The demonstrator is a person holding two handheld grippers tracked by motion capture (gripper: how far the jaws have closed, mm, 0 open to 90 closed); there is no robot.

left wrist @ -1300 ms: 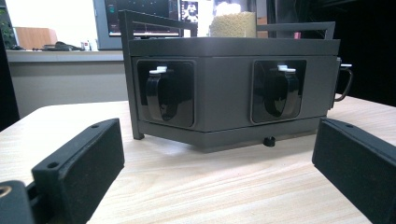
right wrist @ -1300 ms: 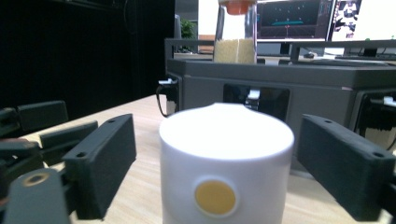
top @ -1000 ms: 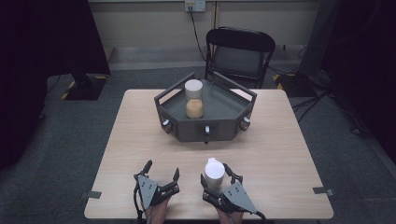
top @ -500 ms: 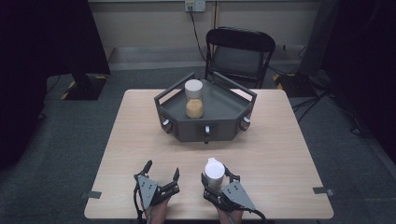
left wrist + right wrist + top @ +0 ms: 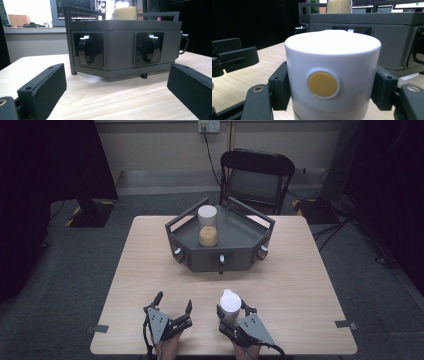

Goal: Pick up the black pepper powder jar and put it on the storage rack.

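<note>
A white canister (image 5: 230, 305) with a yellow round button (image 5: 322, 84) stands near the table's front edge, and my right gripper (image 5: 233, 313) is shut on its sides. Left of it my left gripper (image 5: 173, 304) rests open on the table with nothing between its jaws; the right gripper view catches it as the left gripper (image 5: 233, 58). Farther back a dark grey hexagonal tray (image 5: 235, 240) carries a clear jar with a white lid and tan grains (image 5: 207, 226). The tray's front wall (image 5: 120, 45) has black latches with white tops.
The wooden table (image 5: 300, 280) has bare room on both sides of the tray. A black folding chair (image 5: 257, 175) stands behind the far edge. Tape marks (image 5: 346, 324) sit at the front corners. Dark curtains flank the room.
</note>
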